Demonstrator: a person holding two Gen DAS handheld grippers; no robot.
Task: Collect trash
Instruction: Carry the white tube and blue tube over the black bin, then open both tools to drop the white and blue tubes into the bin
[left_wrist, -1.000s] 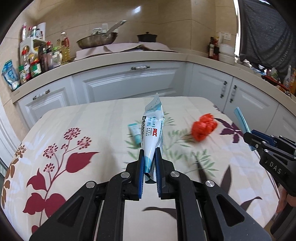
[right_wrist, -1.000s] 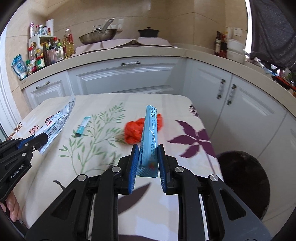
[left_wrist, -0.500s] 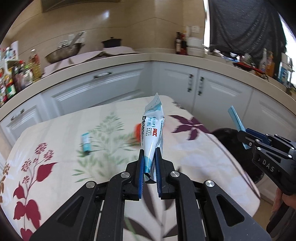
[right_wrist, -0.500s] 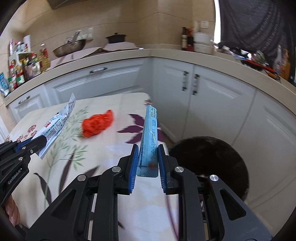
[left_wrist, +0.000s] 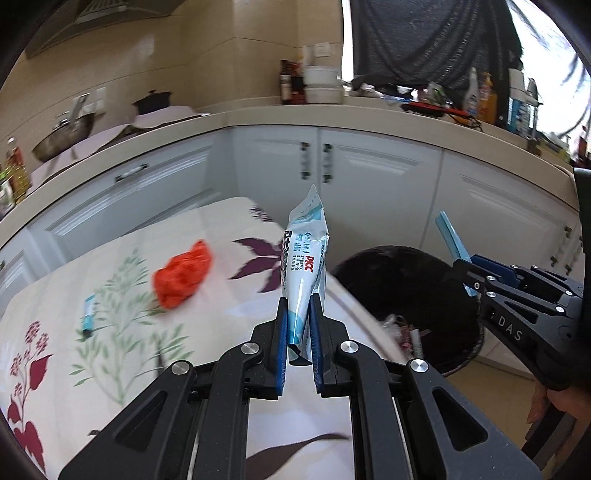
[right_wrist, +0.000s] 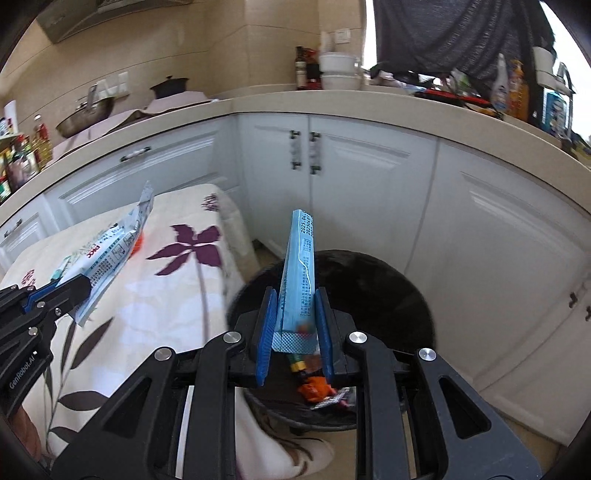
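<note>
A: Jaw status, L and R?

B: Left gripper (left_wrist: 298, 325): jaws clenched on the white-and-teal wrapper (left_wrist: 303, 258), which stands up out of them. Right gripper (right_wrist: 293, 325): jaws clenched on the flat blue packet (right_wrist: 298, 273), edge-on, also pointing up. Grip unchanged on both over the last second.

A: What changed, then?

B: Both grippers swung off the table's middle toward its right edge. A second ago the black trash bin (right_wrist: 369, 280) was only at the margin of the right view and absent from the left view. Now it sits directly behind the blue packet, w/ the packet's lower end over the bin mouth. Judgement: carry phase nearly done; release comes next, R first, since the L wrapper is still over the table (left_wrist: 110, 266) near its edge.

A: Diffs between views?

B: Left wrist view only: red crumpled trash (left_wrist: 183, 275) and small teal tube (left_wrist: 88, 317) lying on the table, i.e. two items left to collect; the red one shows in the right view only as a sliver behind the wrapper. Right wrist view only: the bin's far rim and orange scraps (right_wrist: 314, 391) already inside, below the jaws.
</note>
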